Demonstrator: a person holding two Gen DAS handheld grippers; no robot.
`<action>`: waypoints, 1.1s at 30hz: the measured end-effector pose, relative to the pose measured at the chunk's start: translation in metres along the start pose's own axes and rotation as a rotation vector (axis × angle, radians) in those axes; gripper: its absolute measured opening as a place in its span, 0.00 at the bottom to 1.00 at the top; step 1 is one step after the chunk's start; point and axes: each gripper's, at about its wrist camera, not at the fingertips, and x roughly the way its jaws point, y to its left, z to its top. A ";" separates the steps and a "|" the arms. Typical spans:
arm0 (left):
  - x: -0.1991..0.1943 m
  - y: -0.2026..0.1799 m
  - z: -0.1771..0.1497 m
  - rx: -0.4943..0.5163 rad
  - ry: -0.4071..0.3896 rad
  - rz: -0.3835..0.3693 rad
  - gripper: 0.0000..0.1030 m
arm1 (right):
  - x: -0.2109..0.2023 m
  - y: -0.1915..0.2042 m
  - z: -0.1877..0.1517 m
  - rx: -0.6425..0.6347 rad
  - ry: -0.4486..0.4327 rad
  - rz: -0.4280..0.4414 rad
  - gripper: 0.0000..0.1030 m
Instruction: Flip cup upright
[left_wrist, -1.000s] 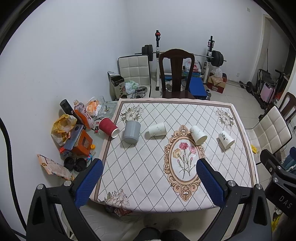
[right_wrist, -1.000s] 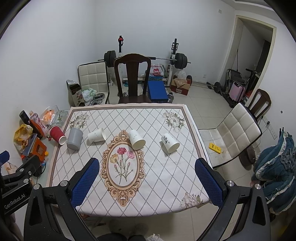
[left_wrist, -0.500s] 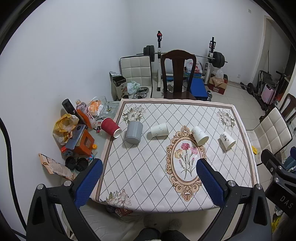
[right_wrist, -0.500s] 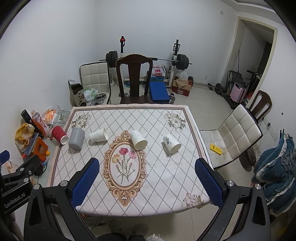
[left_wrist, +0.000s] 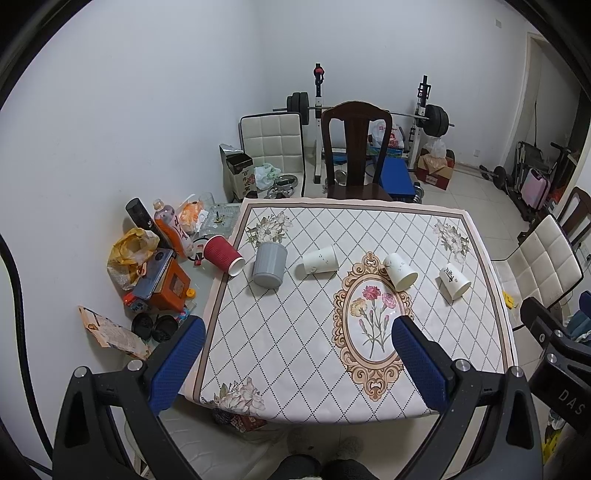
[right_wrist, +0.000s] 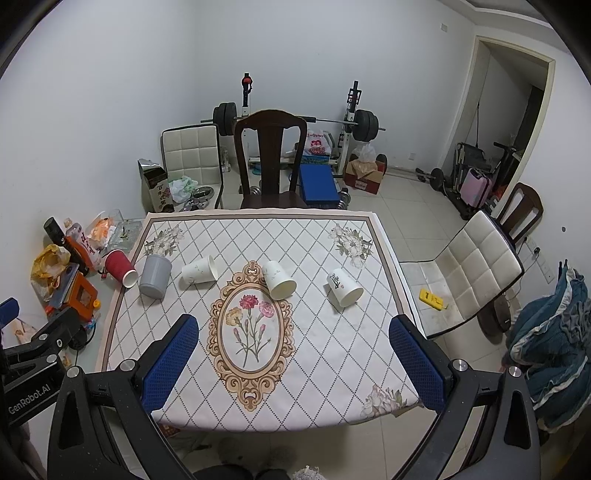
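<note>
left gripper (left_wrist: 295, 332): jaws spread wide, blue pads (left_wrist: 177, 363) with nothing between them, hanging over the near edge of the table, well short of any cup.
right gripper (right_wrist: 291, 330): same deal, wide open and empty, blue pads (right_wrist: 415, 363) framing the near half of the tablecloth; its black body also pokes into the left wrist view at far right.
tablecloth (right_wrist: 317, 369): white diamond grid with a brown border, flower sprays in the corners and an oval flower medallion in the middle.
red cup (left_wrist: 223, 254): ribbed paper cup on its side at the left edge of the cloth, white inside, mouth pointing toward the camera and right.
grey cup (left_wrist: 269, 264): plain grey, wide end toward the back, narrower closed end nearer us, just right of the red one. Can't really tell if it's standing or tipped.
white cup with faint marbling (left_wrist: 320, 259): on its side, mouth facing right, between the grey cup and the medallion.
second white cup (left_wrist: 400, 271): on its side at the medallion's top right rim, mouth toward the camera.
white cup with black print (left_wrist: 454, 283): on its side, furthest right, mouth toward the camera, a dark motif on its wall.
clutter (left_wrist: 155, 266): bottles, a yellow bag and an orange box piled left of the table.
wooden chair (right_wrist: 271, 155): dark, at the far side, barbell rack behind it.
</note>
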 end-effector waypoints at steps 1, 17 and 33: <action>0.000 0.000 0.000 0.000 -0.001 0.001 1.00 | 0.000 -0.001 0.000 -0.001 0.001 0.001 1.00; -0.007 0.008 0.004 -0.001 0.004 -0.008 1.00 | -0.002 0.001 0.001 0.000 0.005 0.001 1.00; 0.089 0.001 -0.028 0.075 0.145 -0.014 1.00 | 0.061 0.000 -0.031 0.113 0.175 -0.079 1.00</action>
